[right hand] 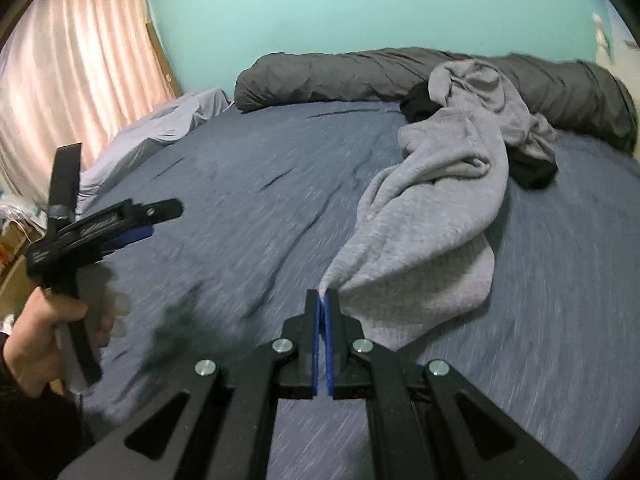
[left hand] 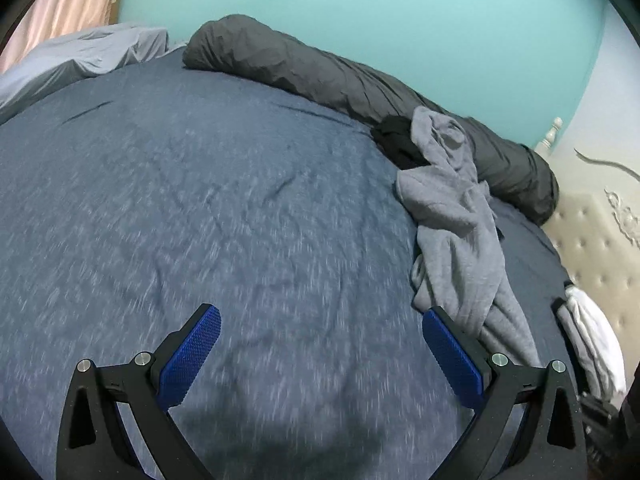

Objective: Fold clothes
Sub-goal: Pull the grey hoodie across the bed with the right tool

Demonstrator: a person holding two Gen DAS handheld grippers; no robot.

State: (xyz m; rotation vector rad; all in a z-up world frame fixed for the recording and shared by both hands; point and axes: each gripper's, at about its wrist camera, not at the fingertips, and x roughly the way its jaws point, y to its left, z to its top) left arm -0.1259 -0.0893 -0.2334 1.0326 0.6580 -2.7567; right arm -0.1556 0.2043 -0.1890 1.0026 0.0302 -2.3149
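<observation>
On the blue bed [right hand: 248, 184] | right tongs [right hand: 323, 300] are clamping the crumpled grey sweatshirt's [right hand: 432, 208] edge | left tongs [left hand: 320, 344] are hovering apart | pulling slowly should spread it flat.

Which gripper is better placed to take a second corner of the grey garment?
Left gripper: open and empty over the bed sheet. The right gripper is shut on the grey garment.

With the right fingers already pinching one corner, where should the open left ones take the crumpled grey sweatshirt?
Probably the free lower hem of the crumpled grey sweatshirt, beside the corner held by the right gripper. That edge lies flat on the blue bedsheet, while the far end is bunched over black clothing. Bring the open left gripper in low from the near side.
</observation>
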